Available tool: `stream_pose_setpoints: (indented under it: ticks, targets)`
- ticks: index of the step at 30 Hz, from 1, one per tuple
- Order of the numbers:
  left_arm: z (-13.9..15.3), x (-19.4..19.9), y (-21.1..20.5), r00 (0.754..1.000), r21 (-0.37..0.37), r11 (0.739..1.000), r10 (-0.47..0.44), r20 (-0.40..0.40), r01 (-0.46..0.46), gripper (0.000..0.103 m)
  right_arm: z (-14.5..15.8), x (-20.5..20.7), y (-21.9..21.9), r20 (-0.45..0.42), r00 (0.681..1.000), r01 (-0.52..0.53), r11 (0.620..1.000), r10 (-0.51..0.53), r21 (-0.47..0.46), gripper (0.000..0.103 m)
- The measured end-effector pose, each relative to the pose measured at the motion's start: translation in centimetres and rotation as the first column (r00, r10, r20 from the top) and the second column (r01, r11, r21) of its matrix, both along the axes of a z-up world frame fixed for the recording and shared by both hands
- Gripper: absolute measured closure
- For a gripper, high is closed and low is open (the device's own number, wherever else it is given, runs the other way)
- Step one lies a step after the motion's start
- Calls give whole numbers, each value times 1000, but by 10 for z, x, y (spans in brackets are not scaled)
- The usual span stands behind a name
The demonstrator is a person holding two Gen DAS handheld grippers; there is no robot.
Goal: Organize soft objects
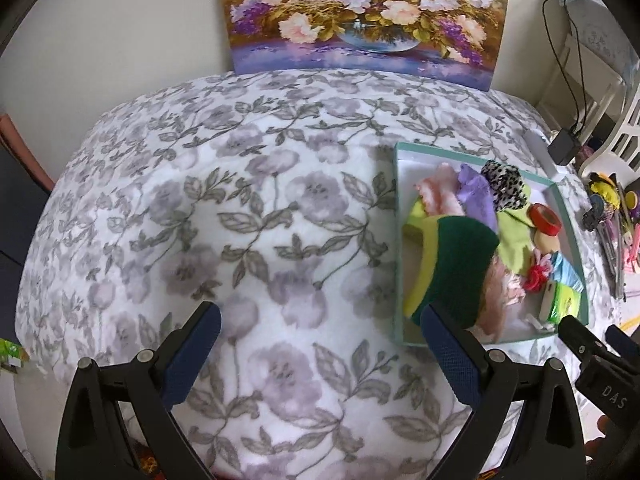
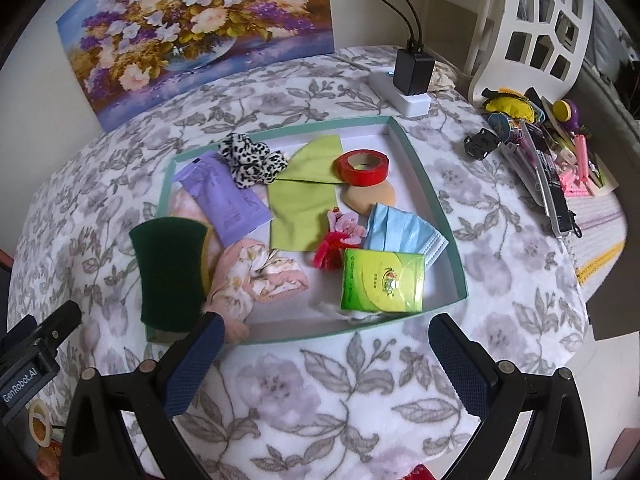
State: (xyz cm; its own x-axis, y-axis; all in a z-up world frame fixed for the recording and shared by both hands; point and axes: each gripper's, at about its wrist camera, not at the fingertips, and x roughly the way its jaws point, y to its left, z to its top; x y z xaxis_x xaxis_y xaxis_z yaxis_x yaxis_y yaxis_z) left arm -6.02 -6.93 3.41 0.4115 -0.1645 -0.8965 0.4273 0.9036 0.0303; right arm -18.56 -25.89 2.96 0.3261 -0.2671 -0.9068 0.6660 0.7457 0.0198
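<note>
A table draped in a grey floral cloth (image 2: 304,400) is filling both wrist views; a shallow teal-rimmed box (image 2: 432,200) is sitting on it, holding a jumble of soft things. A green and yellow scouring sponge (image 2: 170,268) is leaning over the box's near-left corner, its dark green face up; beside it a pink floral fabric bundle (image 2: 256,276) is lying crumpled, touching the sponge. A lilac sachet (image 2: 226,196) is resting behind them, with a black-and-white leopard scrunchie (image 2: 252,162) at its far end; a lime green cloth (image 2: 304,204) is spreading across the middle. A red tape roll (image 2: 362,166) is sitting on the cloth's far right edge, a beige makeup puff (image 2: 370,198) just in front of it. A blue face mask (image 2: 404,236) is lying at the right, partly under a green tissue pack (image 2: 382,282); a small red and pink flower ornament (image 2: 338,238) is lying between the cloth and the pack.

The right gripper (image 2: 324,344) is hovering at the box's near rim, its blue-padded fingers spread wide and holding nothing; the left gripper (image 1: 320,328) is likewise gaping over bare cloth, left of the box, its right finger overlapping the sponge in view, though contact cannot be judged.

A flower painting (image 2: 200,28) is leaning against the wall behind; a black charger (image 2: 414,72) is plugged into a white power strip (image 2: 404,98); assorted stationery and trinkets (image 2: 540,144) are lying at the table's right edge.
</note>
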Motion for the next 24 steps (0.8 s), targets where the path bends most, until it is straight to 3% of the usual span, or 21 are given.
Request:
stream_pose_setpoints:
  ticks: [16, 24]
  targets:
    - [2, -19, 33, 999, 71, 997, 23, 44, -26, 3, -3, -4, 38, -21, 997, -76, 997, 75, -32, 0]
    - [-6, -13, 42, 998, 99, 993, 66, -4, -65, 3, -2, 2, 44, -21, 994, -110, 993, 109, -40, 0]
